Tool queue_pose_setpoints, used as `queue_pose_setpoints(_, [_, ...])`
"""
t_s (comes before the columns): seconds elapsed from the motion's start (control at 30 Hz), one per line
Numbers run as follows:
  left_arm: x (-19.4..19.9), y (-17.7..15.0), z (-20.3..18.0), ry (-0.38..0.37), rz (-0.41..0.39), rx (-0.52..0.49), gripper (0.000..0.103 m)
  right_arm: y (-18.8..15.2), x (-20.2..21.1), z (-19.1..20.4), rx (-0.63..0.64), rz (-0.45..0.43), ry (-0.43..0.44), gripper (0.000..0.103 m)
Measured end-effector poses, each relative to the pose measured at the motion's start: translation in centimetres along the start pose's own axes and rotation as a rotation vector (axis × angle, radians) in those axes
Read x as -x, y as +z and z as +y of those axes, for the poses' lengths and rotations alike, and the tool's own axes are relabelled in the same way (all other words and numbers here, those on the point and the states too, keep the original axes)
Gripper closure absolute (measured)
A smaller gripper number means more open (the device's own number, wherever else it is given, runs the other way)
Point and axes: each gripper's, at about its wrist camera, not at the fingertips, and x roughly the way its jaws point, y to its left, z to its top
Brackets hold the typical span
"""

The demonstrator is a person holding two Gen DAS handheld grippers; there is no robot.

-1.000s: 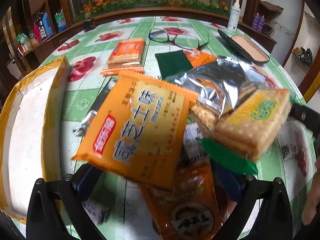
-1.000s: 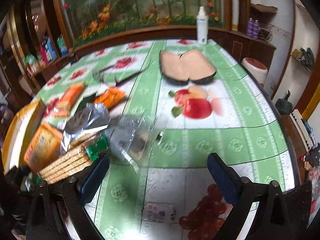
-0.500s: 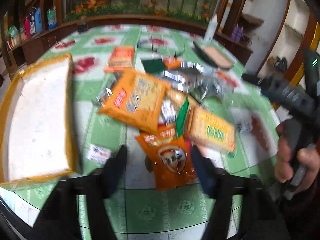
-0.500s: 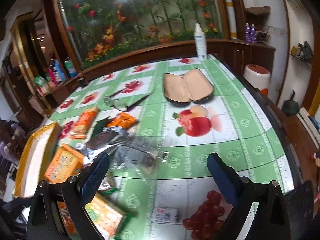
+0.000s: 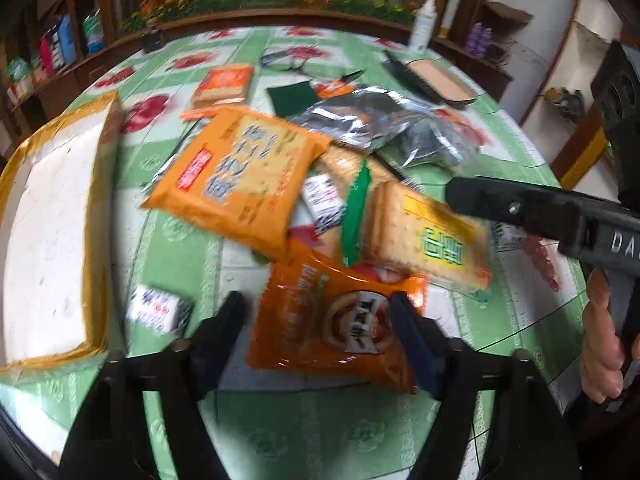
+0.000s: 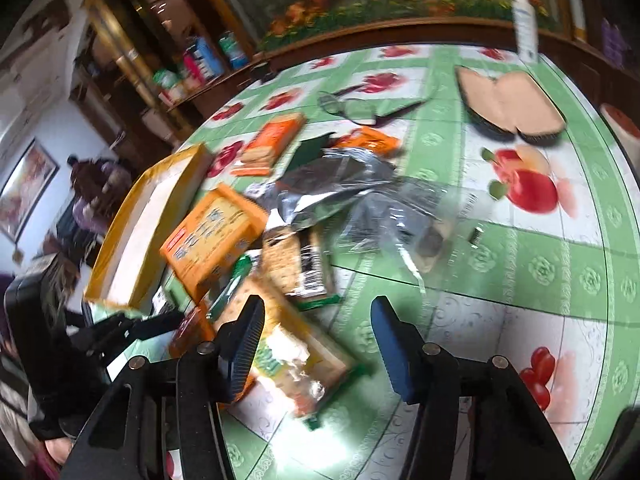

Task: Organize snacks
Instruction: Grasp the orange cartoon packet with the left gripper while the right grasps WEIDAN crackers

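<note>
Left wrist | orange snack pack (image 5: 336, 332) long axis pointing away from camera | left tool (image 5: 320, 312) half-open astride it, just widened, not gripping

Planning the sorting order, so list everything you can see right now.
tray: 1, yellow rim, white inside, far left
large packet: 1, orange, pile's left, beside tray
cracker pack: 1, yellow-green label, pile's right
pouch: 1, orange, between left gripper's fingers
far cracker pack: 1, orange, behind pile
foil bag: 1, silver, pile's back
clear bag: 1, transparent, right of foil bag
small packet: 1, white, near tray's corner
glasses: 1, dark, behind pile
glasses case: 1, open, tan inside, far right
bottle: 1, white, far edge
left gripper: black, jaws just opening, around pouch, not pressing
right gripper: black, jaws just closing, above cracker pack, not gripping
hand: 1, on right gripper's handle
</note>
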Motion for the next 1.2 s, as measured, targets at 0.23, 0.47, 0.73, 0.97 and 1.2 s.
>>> queue_pose_setpoints(0.23, [0.9, 0.0, 0.4, -0.078, -0.022, -0.014, 0.074, -0.2, -0.2, 1.0, 0.060, -0.008, -0.046, 0.044])
queue_pose_setpoints(0.47, [2.1, -1.2, 1.3, -0.149, 0.004, -0.009, 0.076, 0.1, -0.1, -0.5, 0.009, -0.021, -0.097, 0.035])
queue_pose_setpoints(0.73, [4.4, -1.8, 2.3, -0.137, -0.011, -0.032, 0.048, -0.5, -1.8, -0.1, 0.002, 0.112, 0.044, 0.034])
queue_pose_setpoints(0.97, [6.7, -1.9, 3.8, -0.101, -0.050, -0.037, 0.038, -2.0, -1.5, 4.8, 0.273, 0.036, -0.060, 0.033])
queue_pose_setpoints(1.2, [6.2, -1.8, 4.0, -0.098, -0.036, -0.027, 0.037, -2.9, -2.1, 5.9, 0.373, -0.008, -0.159, 0.032])
